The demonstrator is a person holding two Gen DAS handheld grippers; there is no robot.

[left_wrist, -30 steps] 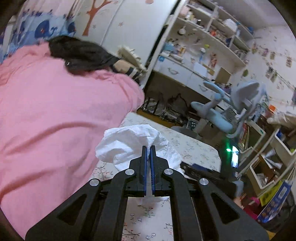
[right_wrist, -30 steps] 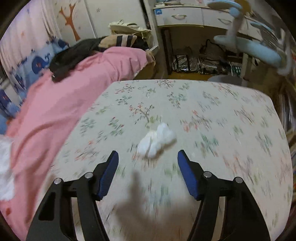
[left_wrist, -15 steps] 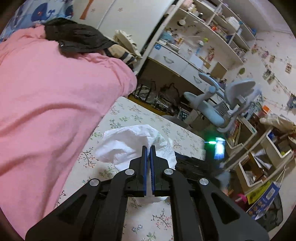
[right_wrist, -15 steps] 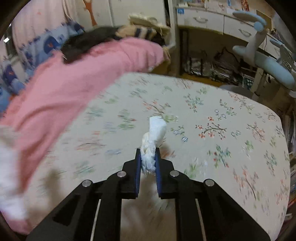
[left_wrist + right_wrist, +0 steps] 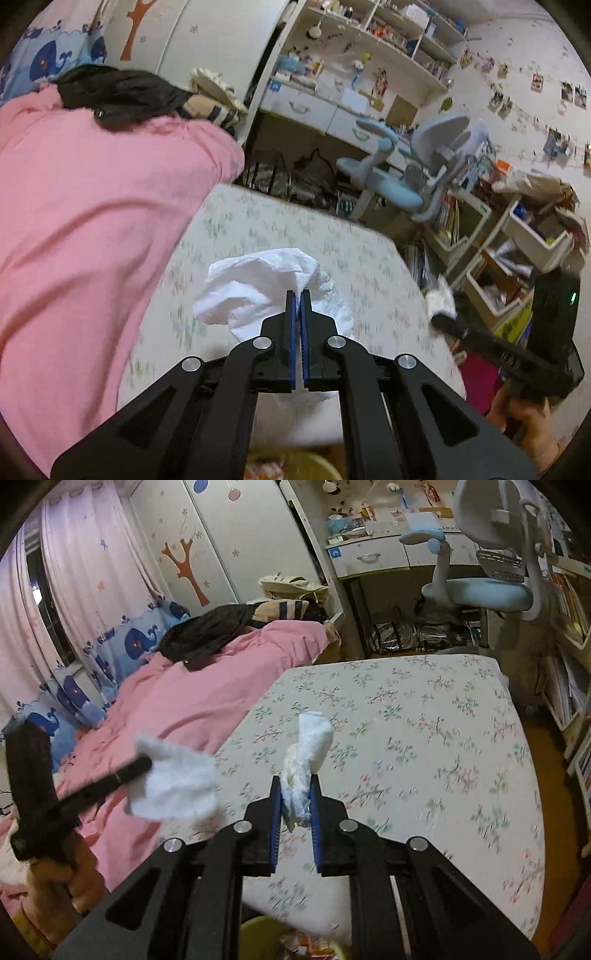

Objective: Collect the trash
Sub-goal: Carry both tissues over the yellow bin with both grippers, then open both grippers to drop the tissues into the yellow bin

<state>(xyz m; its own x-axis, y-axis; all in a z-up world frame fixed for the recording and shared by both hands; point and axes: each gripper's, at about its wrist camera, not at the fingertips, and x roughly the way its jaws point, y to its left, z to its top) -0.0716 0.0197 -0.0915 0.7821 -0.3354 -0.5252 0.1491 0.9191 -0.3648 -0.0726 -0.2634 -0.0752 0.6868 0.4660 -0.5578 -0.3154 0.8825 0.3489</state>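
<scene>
Tissue in both claws now, and both wads are up off the floral bedspread (image 5: 424,738). The right gripper (image 5: 295,805) has its blue pads pressed hard against a rolled-up tissue wad (image 5: 308,760), jaws nearly together with only the paper's thickness between them; they have just been closing, and the wad sits squarely in the bite. That wad stands nearly upright, long axis running up and away from the jaws, its rounded top leaning slightly right, its crumpled tail pinched low between the pads. Gripping it near the bottom likely keeps the roll from unravelling on the way to the bin.

Over on the left, the left gripper (image 5: 297,325) is clamped fully together on a thin fold of a big, loose crumpled tissue (image 5: 269,291), which billows out ahead and to the left of the fingertips with no clear long axis. From the right wrist view that same tissue (image 5: 173,779) hangs just beside the pink blanket (image 5: 192,701).

Below both claws a yellow bin (image 5: 266,939) peeks in at the bottom edge, already holding some scraps, so the carry looks nearly done and the drop seems the next call.
</scene>
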